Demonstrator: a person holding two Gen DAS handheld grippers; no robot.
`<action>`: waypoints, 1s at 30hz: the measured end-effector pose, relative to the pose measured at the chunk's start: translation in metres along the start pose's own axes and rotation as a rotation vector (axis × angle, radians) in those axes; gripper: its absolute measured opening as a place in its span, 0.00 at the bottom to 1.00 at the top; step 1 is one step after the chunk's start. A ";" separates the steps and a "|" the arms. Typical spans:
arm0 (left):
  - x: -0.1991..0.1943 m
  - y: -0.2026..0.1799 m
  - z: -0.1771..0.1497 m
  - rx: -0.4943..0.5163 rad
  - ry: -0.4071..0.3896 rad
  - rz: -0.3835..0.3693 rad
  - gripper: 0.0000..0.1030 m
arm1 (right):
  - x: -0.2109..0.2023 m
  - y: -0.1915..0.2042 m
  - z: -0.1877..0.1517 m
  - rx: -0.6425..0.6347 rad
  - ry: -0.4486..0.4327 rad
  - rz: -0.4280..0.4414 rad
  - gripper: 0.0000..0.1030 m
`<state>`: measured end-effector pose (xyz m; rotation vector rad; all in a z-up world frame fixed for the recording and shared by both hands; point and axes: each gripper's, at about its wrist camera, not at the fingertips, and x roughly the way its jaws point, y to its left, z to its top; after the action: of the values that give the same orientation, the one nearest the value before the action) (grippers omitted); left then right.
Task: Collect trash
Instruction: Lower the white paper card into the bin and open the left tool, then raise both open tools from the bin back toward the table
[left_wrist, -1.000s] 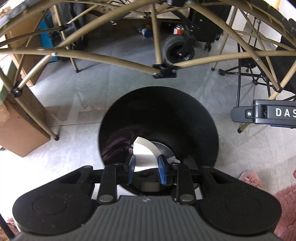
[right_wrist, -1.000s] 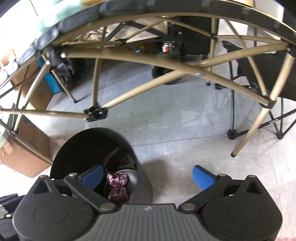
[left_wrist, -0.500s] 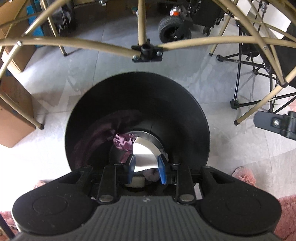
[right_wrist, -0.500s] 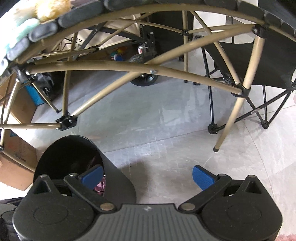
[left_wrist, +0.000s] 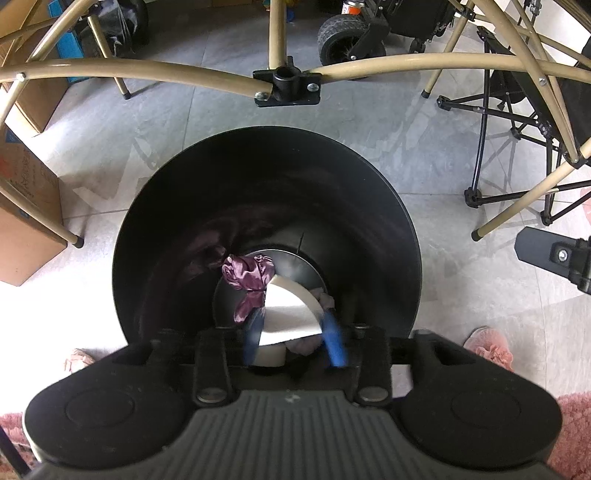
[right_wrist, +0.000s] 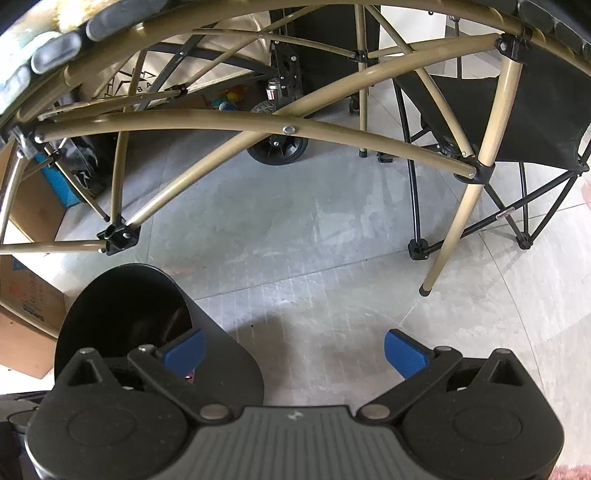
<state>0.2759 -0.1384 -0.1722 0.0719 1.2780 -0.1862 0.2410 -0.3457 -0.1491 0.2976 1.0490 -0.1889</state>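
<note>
A black trash bin (left_wrist: 266, 177) stands on the floor right under my left gripper (left_wrist: 294, 338). At its bottom lies a crumpled purple wrapper (left_wrist: 247, 275) with other scraps. A white cup-like piece (left_wrist: 288, 317) sits between the left gripper's blurred blue fingers (left_wrist: 334, 343). The jaws are opening and stand slightly wider than the piece. My right gripper (right_wrist: 293, 350) hangs open and empty over the tiles, just right of the bin (right_wrist: 122, 306). Part of its body (left_wrist: 554, 254) shows at the right edge of the left wrist view.
Tan tubes of a folding table frame (left_wrist: 147, 72) cross above the bin, with a foot (right_wrist: 424, 290) on the tiles. A cardboard box (left_wrist: 26, 221) stands left, a black folding chair (right_wrist: 535, 122) right, a wheel (left_wrist: 340, 33) behind. Pink slippers (left_wrist: 489, 347) and rug (left_wrist: 576, 432) lie near.
The left gripper sank closer to the bin mouth, and its fingers, shut on the white piece before, have now spread apart. The right gripper drifted a little right, still open.
</note>
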 end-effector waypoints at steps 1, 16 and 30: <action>0.000 0.000 0.000 -0.004 -0.001 -0.004 0.81 | 0.000 0.000 0.000 0.000 0.000 0.001 1.00; -0.004 -0.004 -0.001 0.006 -0.021 0.021 1.00 | -0.004 -0.002 -0.001 0.004 -0.010 0.003 1.00; -0.015 0.003 -0.007 -0.001 -0.030 0.016 1.00 | -0.014 0.005 -0.003 -0.001 -0.017 0.013 1.00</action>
<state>0.2654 -0.1326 -0.1596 0.0780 1.2470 -0.1725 0.2329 -0.3394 -0.1377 0.3013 1.0306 -0.1793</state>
